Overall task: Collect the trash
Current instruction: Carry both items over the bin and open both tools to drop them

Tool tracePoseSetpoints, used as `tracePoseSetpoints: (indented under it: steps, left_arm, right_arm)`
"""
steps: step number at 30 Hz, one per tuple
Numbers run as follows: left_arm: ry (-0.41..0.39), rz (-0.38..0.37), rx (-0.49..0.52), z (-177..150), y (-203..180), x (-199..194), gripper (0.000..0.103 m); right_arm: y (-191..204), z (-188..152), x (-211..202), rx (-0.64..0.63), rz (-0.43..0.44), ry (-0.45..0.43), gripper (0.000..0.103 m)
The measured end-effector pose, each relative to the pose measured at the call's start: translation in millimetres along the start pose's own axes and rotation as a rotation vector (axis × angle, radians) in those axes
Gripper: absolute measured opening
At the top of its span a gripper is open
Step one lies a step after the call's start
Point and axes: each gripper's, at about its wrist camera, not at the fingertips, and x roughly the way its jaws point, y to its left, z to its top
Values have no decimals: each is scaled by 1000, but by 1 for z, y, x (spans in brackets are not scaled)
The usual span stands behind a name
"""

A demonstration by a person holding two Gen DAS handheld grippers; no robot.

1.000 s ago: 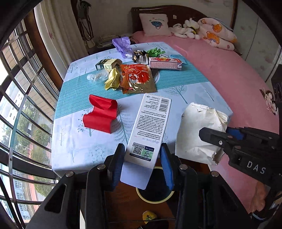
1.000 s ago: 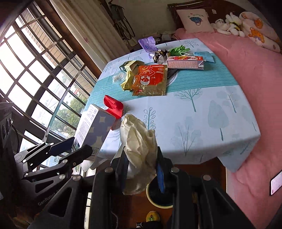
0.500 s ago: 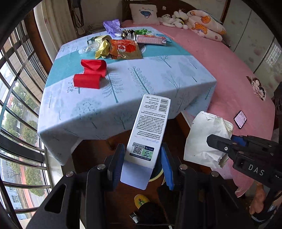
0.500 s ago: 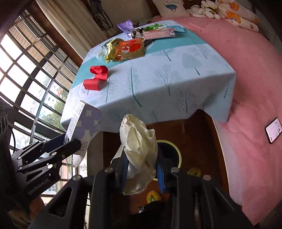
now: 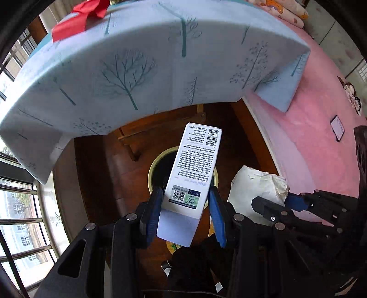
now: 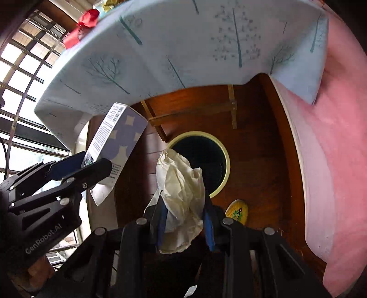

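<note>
Between the left gripper's [image 5: 185, 212] blue pads, a tall white box [image 5: 195, 169] is being clamped at its lower end — light, stiff card, likely empty, best taken by its flat sides. The right gripper [image 6: 184, 220] is pinching a cream crumpled bag [image 6: 181, 190] — soft, nearly weightless, apt to snag on release. Both are hanging over a round bin [image 6: 226, 160] on the dark wood floor [image 6: 259, 160]. A tree-print tablecloth [image 5: 146, 57] is draping overhead, red wrapper [image 5: 75, 20] still on it; a pink bed [image 5: 316, 137] is lying alongside.
</note>
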Motion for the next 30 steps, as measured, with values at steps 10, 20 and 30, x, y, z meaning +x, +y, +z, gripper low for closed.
tracePoseSetpoints:
  steps: [10, 20, 30]
  left_arm:
    - [92, 36, -85, -9, 25, 149, 40]
    - [93, 95, -126, -12, 47, 187, 95]
    - [79, 69, -182, -1, 57, 148, 95]
  right_arm:
    - [-28, 19, 154, -26, -36, 45, 34]
    - [-35, 38, 181, 8, -19, -20, 63]
    - [-19, 46, 139, -32, -50, -57, 67]
